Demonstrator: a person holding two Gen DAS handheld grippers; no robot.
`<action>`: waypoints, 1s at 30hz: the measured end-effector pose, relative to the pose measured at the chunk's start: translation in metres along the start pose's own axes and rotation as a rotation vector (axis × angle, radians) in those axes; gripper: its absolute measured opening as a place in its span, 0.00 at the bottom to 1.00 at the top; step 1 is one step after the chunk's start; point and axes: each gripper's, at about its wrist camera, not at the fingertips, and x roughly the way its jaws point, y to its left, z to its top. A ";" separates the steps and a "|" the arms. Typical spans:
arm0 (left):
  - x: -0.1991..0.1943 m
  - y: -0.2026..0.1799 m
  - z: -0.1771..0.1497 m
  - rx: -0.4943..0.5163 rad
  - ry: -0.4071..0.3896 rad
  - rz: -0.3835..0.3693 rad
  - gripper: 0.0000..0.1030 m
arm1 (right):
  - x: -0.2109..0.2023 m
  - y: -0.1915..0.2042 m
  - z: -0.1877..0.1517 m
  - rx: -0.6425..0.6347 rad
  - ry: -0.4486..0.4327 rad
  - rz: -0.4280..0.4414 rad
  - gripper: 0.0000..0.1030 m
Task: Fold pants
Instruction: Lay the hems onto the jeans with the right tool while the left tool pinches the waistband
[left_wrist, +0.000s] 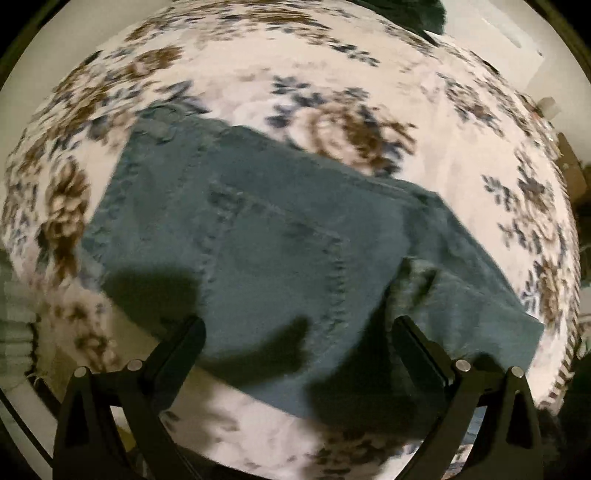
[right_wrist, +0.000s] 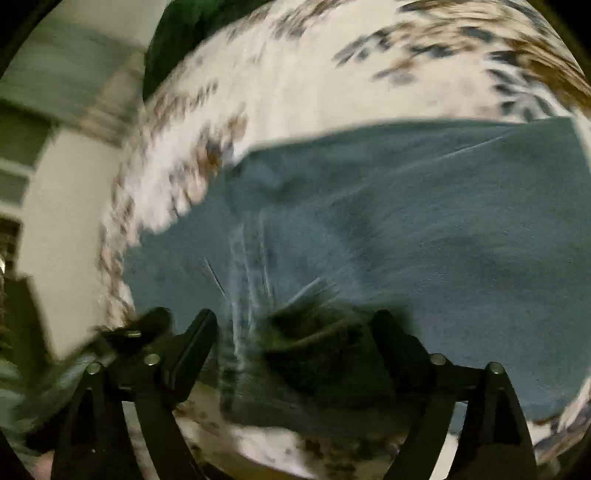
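Note:
Blue-green denim pants (left_wrist: 280, 240) lie folded on a floral bedspread (left_wrist: 369, 81), back pocket and waistband facing up in the left wrist view. My left gripper (left_wrist: 299, 325) is open and empty, hovering over the pants' near edge. In the right wrist view the same pants (right_wrist: 424, 221) spread across the bedspread (right_wrist: 314, 74), with a stitched seam near the fingers. My right gripper (right_wrist: 295, 321) is open and empty just above the denim near its lower edge. Both views are motion-blurred.
A dark green cloth (left_wrist: 406, 14) lies at the far edge of the bed, also in the right wrist view (right_wrist: 177, 33). A pale wall and floor (right_wrist: 55, 184) lie beyond the bed's left side. Furniture (left_wrist: 572, 166) stands at the right.

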 end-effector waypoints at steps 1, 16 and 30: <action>0.003 -0.007 0.003 0.014 0.007 -0.023 1.00 | -0.015 -0.011 0.002 0.023 -0.017 -0.005 0.85; 0.065 -0.110 -0.012 0.424 0.036 0.087 0.17 | -0.062 -0.150 0.024 0.213 -0.040 -0.300 0.86; 0.052 -0.084 0.013 0.318 0.002 0.097 0.16 | -0.057 -0.146 0.019 0.199 0.002 -0.332 0.86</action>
